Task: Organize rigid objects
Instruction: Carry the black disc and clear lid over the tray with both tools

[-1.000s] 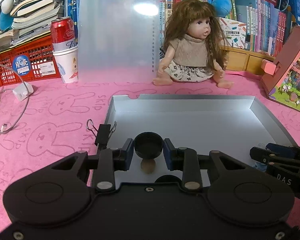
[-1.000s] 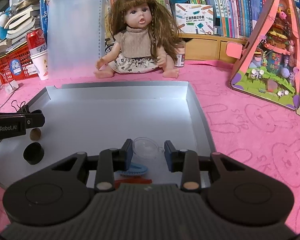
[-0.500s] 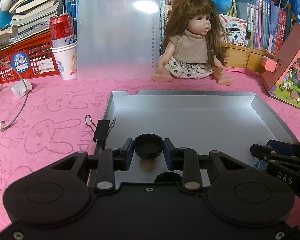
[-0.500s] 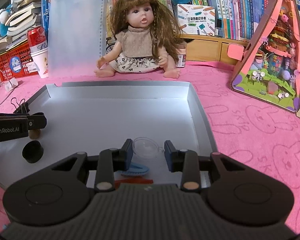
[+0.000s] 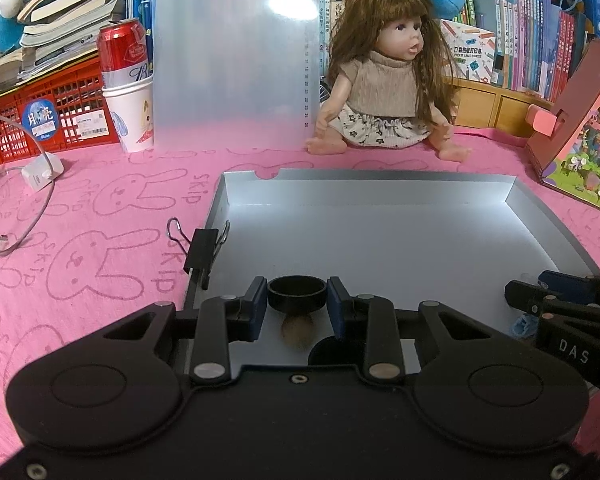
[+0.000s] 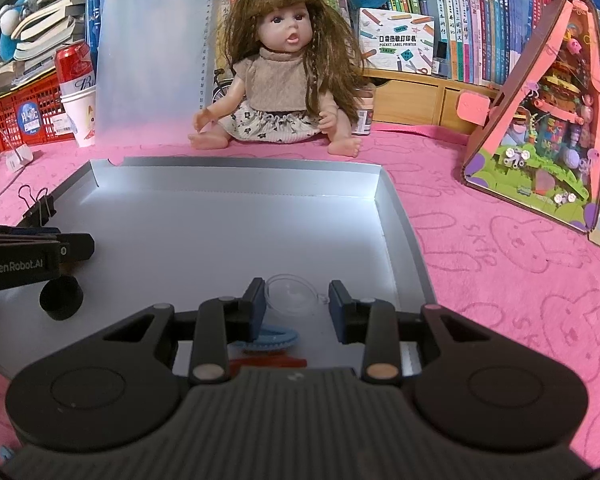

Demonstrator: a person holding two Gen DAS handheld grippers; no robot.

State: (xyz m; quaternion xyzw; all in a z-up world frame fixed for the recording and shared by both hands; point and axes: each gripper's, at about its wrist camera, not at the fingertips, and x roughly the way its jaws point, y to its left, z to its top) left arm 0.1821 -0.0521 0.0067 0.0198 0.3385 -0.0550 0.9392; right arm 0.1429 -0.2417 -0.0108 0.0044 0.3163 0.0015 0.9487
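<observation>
In the left wrist view my left gripper [image 5: 297, 300] is shut on a short black ring-shaped cap [image 5: 296, 305], held just above the near left part of the silver tray [image 5: 380, 176]. A brown cork-like piece [image 5: 297, 331] and a second black cap [image 5: 327, 354] lie in the tray under it. In the right wrist view my right gripper [image 6: 295, 300] is shut on a clear round lid [image 6: 290, 294] over the tray's [image 6: 400, 232] near right part. A blue toothed piece [image 6: 270, 338] and a red strip [image 6: 268, 361] lie beneath. The left gripper [image 6: 36, 256] shows at the left, above the loose black cap [image 6: 60, 300].
A black binder clip [image 5: 200, 250] sits on the tray's left rim. A doll [image 5: 380, 92], a frosted clipboard [image 5: 232, 60], a red can in a paper cup [image 5: 128, 92] and a red crate [image 5: 48, 116] stand behind the tray. A pink toy house [image 6: 540, 128] stands to the right.
Both views have drifted only slightly. Each gripper still holds the same thing in the same way.
</observation>
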